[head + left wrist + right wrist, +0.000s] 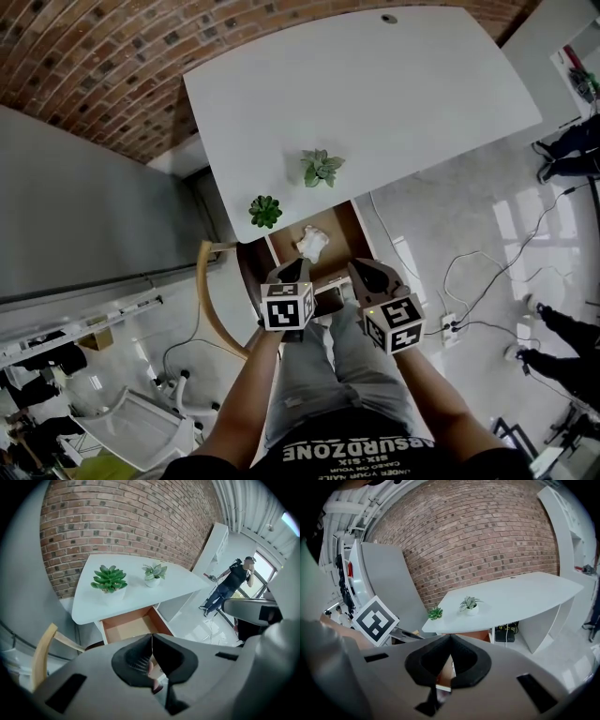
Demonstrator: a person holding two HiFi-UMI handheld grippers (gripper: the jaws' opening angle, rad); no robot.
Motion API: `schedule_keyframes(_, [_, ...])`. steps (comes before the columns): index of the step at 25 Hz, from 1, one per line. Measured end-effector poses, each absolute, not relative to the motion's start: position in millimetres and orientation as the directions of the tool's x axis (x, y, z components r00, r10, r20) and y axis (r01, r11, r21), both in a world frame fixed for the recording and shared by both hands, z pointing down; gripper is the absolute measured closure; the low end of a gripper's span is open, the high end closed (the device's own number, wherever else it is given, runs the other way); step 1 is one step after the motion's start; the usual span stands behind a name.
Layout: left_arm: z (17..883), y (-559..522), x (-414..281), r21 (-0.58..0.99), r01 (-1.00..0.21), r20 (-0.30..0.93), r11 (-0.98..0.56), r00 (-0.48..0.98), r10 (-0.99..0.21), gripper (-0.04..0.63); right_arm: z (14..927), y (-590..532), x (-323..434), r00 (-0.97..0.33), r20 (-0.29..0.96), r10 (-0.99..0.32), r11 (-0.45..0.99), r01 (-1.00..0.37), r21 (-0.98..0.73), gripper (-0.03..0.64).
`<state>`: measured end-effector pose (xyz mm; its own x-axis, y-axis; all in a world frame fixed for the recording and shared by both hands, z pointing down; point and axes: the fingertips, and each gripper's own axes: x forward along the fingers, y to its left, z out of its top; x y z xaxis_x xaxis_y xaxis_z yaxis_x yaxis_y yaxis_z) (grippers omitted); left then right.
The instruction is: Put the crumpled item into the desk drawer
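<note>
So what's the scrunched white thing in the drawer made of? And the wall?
The scrunched thing looks like paper or tissue: white, dull, full of creases, though I can't be sure. The drawer seems brown wood or board inside. The wall is rough red brick with pale lines between.
</note>
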<state>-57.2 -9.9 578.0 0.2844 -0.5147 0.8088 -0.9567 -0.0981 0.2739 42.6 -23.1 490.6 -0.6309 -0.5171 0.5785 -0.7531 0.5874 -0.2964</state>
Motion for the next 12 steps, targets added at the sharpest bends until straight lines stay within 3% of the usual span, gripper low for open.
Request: schedule_keyframes(12, [526.2,2.1,-58.4,0.268,-0.954,0.766,-0.135,0.296,-0.571,0.589,463.4,-6.5,29.2,-0.657,0.555,-0.510,0.602,-0.734,-0.316,0.618])
